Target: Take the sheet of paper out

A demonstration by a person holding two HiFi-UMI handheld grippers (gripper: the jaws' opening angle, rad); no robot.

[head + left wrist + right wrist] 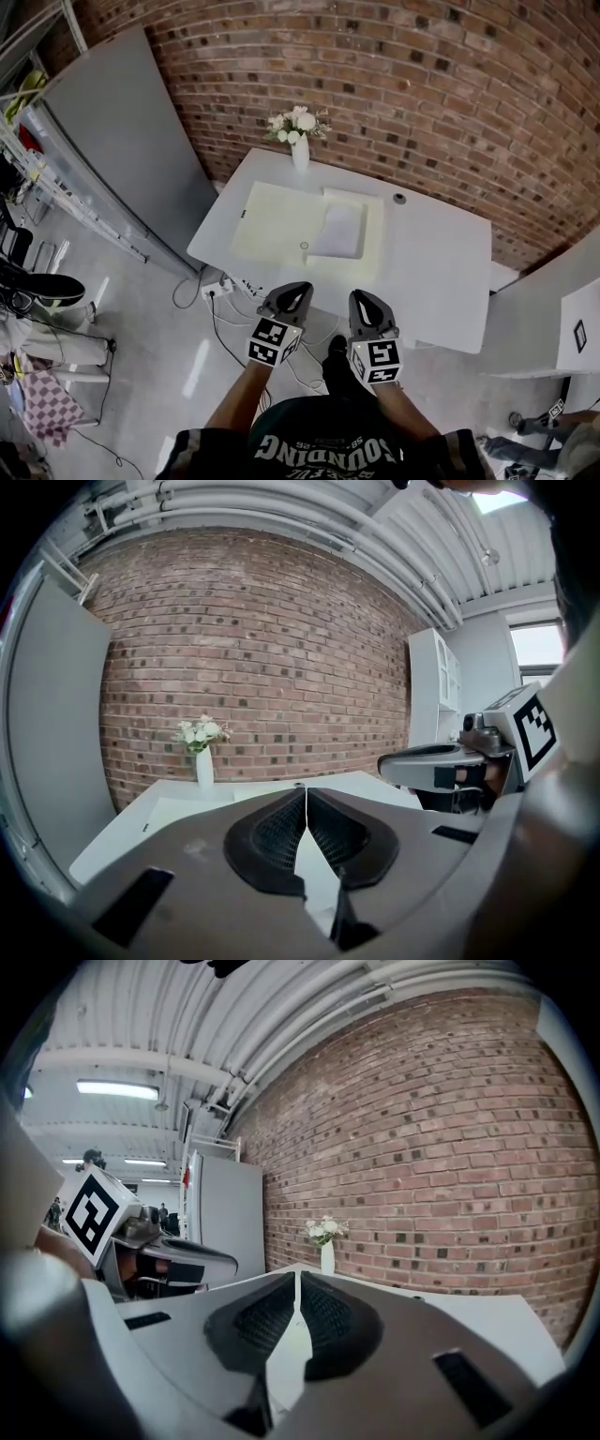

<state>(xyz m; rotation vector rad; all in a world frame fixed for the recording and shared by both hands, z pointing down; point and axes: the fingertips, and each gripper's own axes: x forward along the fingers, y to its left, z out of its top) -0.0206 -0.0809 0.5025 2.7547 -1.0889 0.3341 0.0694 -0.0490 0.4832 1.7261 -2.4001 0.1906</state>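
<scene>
Paper well inside mat edges

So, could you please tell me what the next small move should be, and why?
Probably bring both grippers forward over the table. The left gripper and right gripper are shut, empty and short of its near edge, while the sheet of paper lies farther in on the pale mat.

Open table front; vase at far edge
</scene>
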